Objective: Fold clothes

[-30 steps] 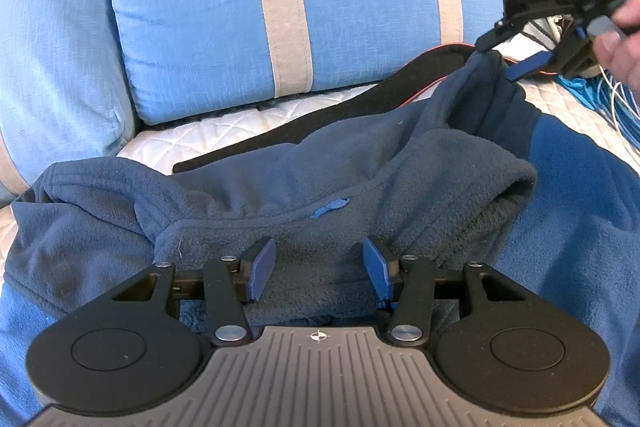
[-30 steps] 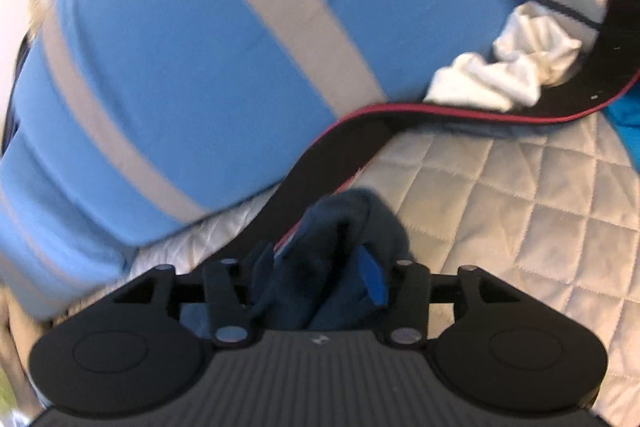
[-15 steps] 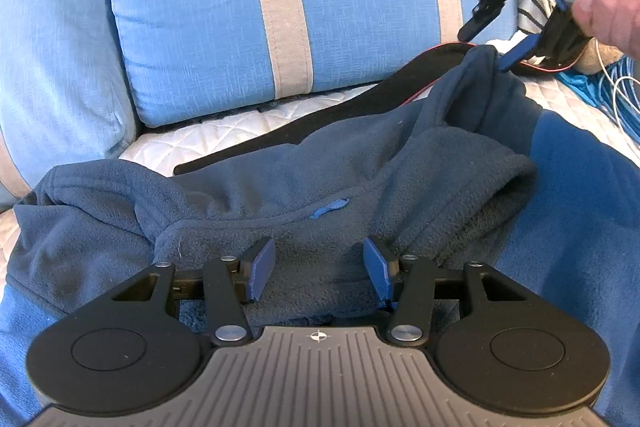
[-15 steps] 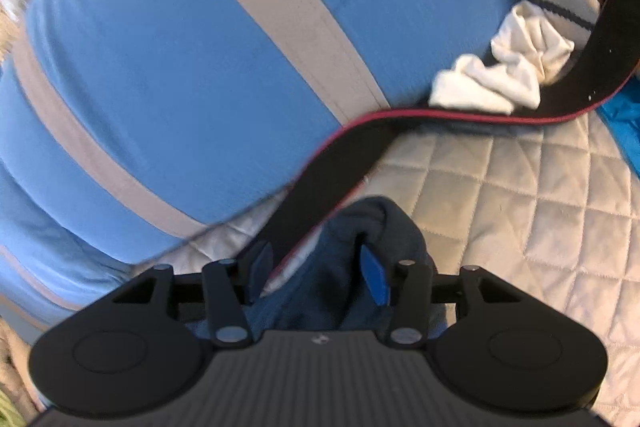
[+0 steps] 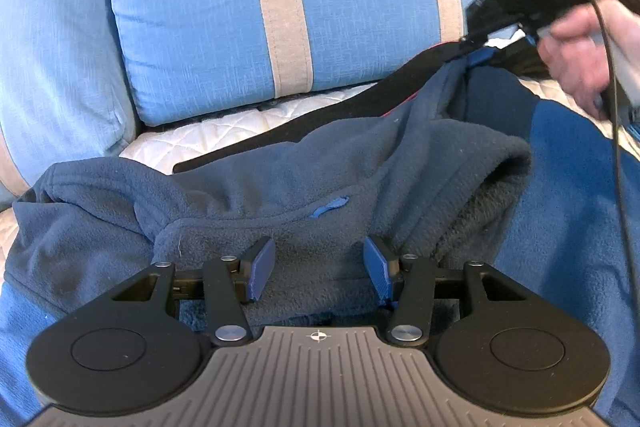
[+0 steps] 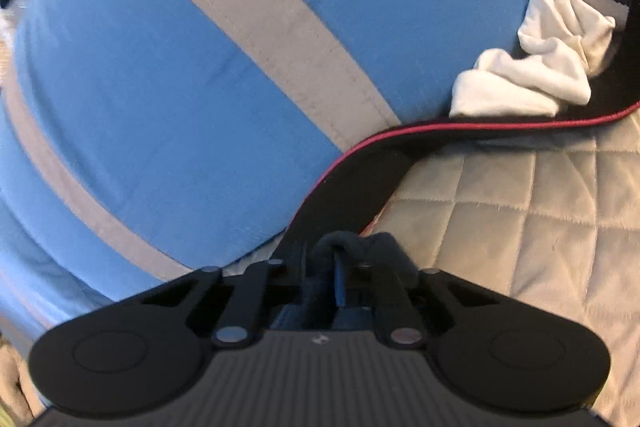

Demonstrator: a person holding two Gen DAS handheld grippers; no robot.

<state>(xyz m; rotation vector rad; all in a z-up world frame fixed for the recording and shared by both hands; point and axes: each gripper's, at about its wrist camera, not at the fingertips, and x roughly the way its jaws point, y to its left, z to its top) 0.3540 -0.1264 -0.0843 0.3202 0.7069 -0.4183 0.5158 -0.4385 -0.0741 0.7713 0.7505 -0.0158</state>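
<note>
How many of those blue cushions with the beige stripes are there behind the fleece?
2. A large striped cushion stands upright behind the fleece, and a second cushion leans at its left, partly cut off by the frame. More may lie out of view.

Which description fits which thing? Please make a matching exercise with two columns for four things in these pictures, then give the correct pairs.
Things:
1. fleece jacket
2. striped cushion
3. white cloth
4. right gripper

Descriptions:
A. crumpled beside the cushion, on a black strap
B. closing on a fold of dark fleece
C. light blue with beige bands
D. dark blue, spread under the left gripper

Pairs: 1-D, 2-C, 3-A, 4-B
</note>
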